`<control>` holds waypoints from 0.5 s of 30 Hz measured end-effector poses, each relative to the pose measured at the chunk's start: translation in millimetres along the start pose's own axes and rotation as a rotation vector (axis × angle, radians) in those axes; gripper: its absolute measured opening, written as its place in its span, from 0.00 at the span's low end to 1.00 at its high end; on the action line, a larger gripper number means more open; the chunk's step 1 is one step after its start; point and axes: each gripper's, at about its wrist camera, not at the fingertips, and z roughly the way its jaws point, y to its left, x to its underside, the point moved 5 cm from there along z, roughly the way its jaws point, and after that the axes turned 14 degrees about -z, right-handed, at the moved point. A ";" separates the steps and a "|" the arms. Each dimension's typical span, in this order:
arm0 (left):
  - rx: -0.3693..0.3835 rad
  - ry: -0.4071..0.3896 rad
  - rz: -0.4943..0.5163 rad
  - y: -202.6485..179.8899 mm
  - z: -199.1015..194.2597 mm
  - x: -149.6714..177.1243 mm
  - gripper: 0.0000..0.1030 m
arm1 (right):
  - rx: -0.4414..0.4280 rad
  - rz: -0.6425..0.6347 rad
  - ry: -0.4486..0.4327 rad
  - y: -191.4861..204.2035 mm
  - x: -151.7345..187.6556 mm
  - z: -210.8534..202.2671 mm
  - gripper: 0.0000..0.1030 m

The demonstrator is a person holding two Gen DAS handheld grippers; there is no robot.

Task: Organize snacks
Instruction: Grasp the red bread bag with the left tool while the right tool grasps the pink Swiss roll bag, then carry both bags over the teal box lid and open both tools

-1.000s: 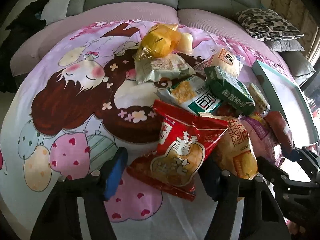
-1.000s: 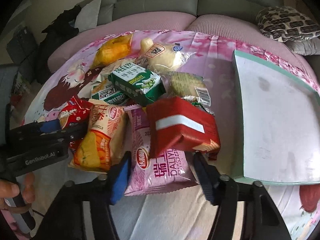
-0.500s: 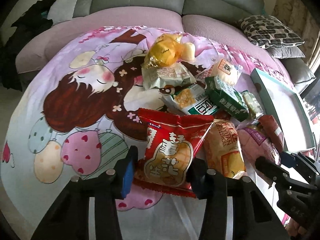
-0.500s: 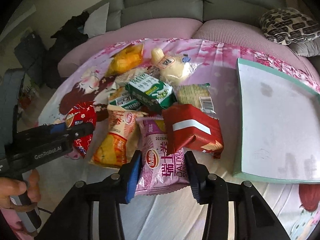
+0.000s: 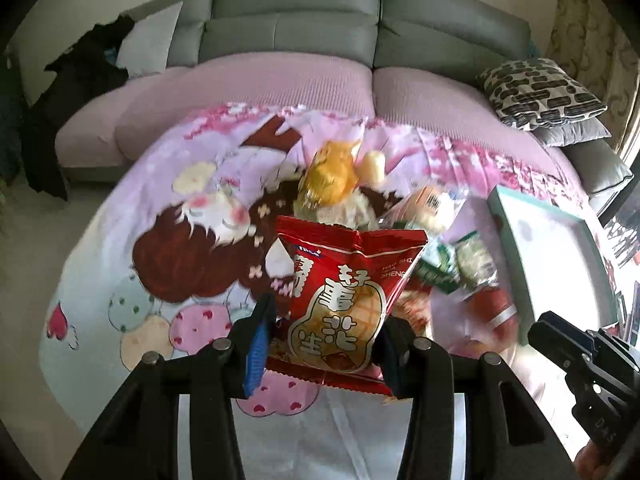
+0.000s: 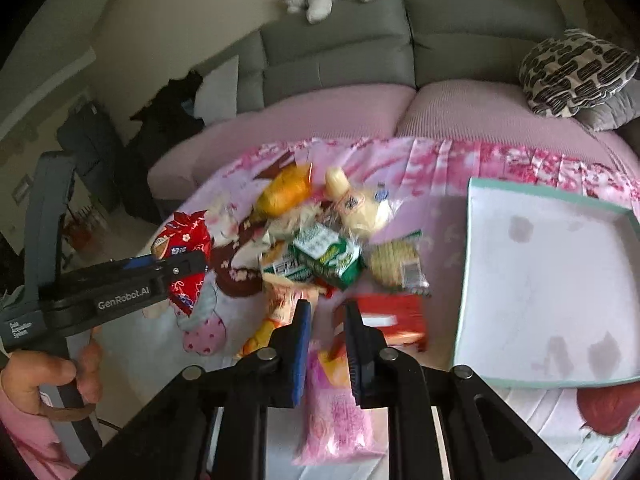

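Left gripper [image 5: 322,344] pinching red peanut bag [image 5: 340,300] at lower centre, long axis upright, top seam upward, right gripper [image 6: 326,344] pressed onto pink packet [image 6: 338,408], hanging lengthwise toward lower frame, snack pile [image 6: 324,256] mid-frame on cartoon blanket [image 5: 160,248], teal-rimmed tray [image 6: 472,240] right, grey sofa [image 5: 320,32] behind.

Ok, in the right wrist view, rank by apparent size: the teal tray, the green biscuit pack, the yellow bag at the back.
1. Teal tray, by far the largest.
2. Green biscuit pack.
3. Yellow bag.
The last two look close; the bag lies farther from the camera and the picture is blurred, so their order is unsure.
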 end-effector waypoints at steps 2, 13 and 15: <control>-0.002 -0.009 0.012 -8.8 -2.9 -3.7 0.47 | 0.005 0.012 0.002 -6.0 0.3 0.6 0.17; -0.029 0.089 -0.004 -27.6 16.1 18.9 0.47 | 0.000 0.092 0.055 -39.1 26.6 3.2 0.18; -0.036 0.105 -0.012 -24.5 18.6 24.7 0.47 | -0.001 0.086 0.062 -36.3 29.8 4.0 0.18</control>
